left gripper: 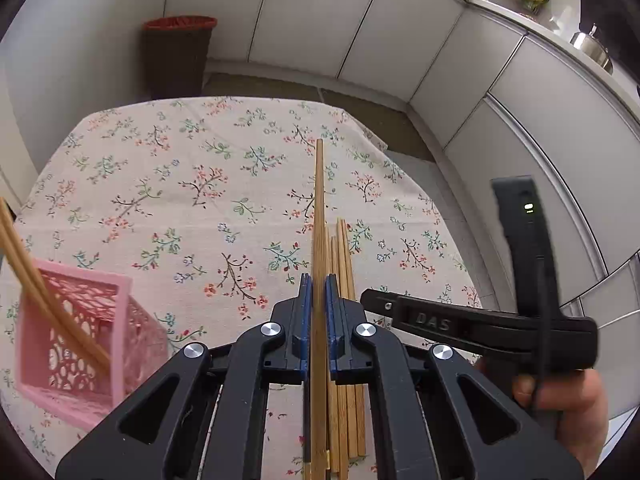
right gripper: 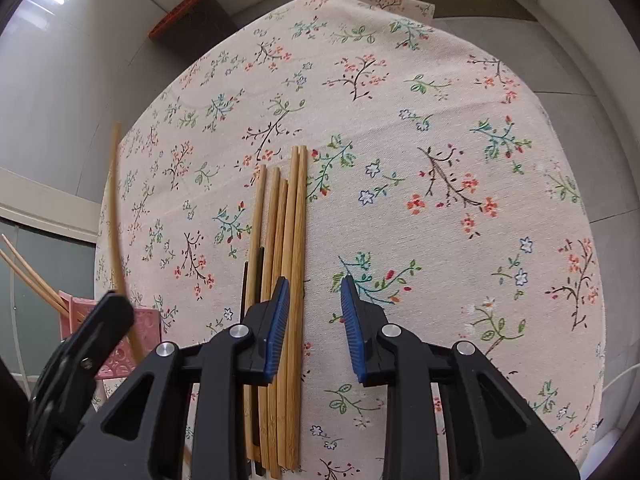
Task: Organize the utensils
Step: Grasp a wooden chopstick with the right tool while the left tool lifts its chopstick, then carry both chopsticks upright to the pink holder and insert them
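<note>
Chopsticks (right gripper: 280,280) lie in a loose bundle on the surface (right gripper: 440,160), which is covered by a floral cloth. In the right wrist view at least 5 bamboo sticks are countable, roughly parallel, tips pointing away from the camera, with 1 or 2 darker sticks partly hidden beneath them on the left side.

Left gripper (left gripper: 316,292): the fingers are closed on a single chopstick (left gripper: 319,208), clamped between the 2 blue pads. The stick runs forward along the finger axis and its far tip stands clear above the cloth. The rest of the bundle sits just to the right of and below the held stick – whether it touches them cannot be determined.

Right gripper (right gripper: 314,312): the fingers are spread apart and hold nothing. The left pad (right gripper: 278,320) sits over the right edge of the bundle; the right pad is above bare cloth. Contact with the sticks cannot be confirmed.

Pink basket (left gripper: 76,332): a perforated container at the left edge of the surface, tilted in the left wrist view. 2 chopsticks (left gripper: 44,300) already rest inside it, leaning out toward the upper left.

Background – a dark bin (left gripper: 178,56) with a red rim stands on the floor beyond the surface, next to white cabinets (left gripper: 360,20).
</note>
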Demonstrator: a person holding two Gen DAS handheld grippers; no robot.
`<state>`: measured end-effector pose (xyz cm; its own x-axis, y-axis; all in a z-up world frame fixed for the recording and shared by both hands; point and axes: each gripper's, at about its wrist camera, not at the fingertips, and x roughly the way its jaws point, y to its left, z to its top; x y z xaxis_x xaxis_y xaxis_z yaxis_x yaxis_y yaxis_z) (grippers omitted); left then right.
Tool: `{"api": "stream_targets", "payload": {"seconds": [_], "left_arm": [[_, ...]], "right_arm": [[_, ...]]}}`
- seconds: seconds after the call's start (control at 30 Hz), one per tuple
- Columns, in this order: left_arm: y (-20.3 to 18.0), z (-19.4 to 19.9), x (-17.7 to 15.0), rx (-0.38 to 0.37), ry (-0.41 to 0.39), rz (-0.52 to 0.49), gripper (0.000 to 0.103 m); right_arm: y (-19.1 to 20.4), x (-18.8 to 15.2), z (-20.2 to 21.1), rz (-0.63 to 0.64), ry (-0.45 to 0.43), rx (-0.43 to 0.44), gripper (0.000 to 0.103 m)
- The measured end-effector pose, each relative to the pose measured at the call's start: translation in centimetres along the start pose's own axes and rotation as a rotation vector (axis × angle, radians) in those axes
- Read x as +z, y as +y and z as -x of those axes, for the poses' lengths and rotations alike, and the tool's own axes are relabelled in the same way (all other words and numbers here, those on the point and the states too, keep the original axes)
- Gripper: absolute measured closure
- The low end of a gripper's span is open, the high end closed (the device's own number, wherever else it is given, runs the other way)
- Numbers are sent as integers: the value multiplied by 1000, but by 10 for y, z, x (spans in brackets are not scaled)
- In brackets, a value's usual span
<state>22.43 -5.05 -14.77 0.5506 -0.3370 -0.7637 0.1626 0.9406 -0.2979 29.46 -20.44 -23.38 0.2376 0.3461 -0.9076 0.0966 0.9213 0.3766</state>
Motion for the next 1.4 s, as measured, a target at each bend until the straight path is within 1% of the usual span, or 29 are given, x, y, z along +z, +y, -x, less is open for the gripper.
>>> {"api": "stream_targets", "payload": {"seconds": [0.1,0.23,0.3,0.33,0.37,0.47,0.57,0.63,0.77,0.83,0.93,0.97,1.1,1.17,1.2,1.27,1.33,1.4], "left_arm": [[7,28,-2,-2,-36,9,97],[12,60,-1,-26,-80,14,97],[13,76,-1,-27,-107,7,97],[15,83,-2,-27,-120,2,97],[18,91,-5,-25,-134,0,97],[32,104,-9,-20,-157,15,97],[42,105,-9,-31,-155,47,97],[41,106,-10,-34,-157,46,97],[39,113,-8,-44,-180,29,97],[42,113,-7,-45,-183,30,97],[48,110,-6,-52,-171,39,97],[50,109,-6,-48,-167,42,97],[52,109,-6,-54,-158,48,97],[50,110,-6,-53,-160,41,97],[49,110,-6,-52,-161,37,97],[49,109,-6,-52,-157,30,97],[48,108,-7,-49,-154,26,97],[47,107,-7,-45,-154,23,97]], "right_arm": [[8,0,-9,25,19,-14,82],[17,0,-14,54,20,-19,85],[20,-2,-13,69,19,-36,89],[21,-2,-13,61,23,-29,93],[20,-2,-10,53,21,-19,95],[22,0,3,58,-17,-7,95],[26,-2,5,73,-21,-15,95],[26,-3,-2,74,-3,-40,95],[27,-4,5,77,-24,-53,95],[26,-5,2,96,6,-40,95],[27,-8,-12,101,62,-63,95],[27,-8,-13,103,60,-65,95],[26,-9,-13,88,67,-31,95],[22,-9,-10,66,67,17,94],[20,-9,-10,63,70,28,92],[20,-10,-10,67,76,6,92],[23,-11,-10,95,70,-7,95],[26,-12,-6,101,61,-2,95]]}}
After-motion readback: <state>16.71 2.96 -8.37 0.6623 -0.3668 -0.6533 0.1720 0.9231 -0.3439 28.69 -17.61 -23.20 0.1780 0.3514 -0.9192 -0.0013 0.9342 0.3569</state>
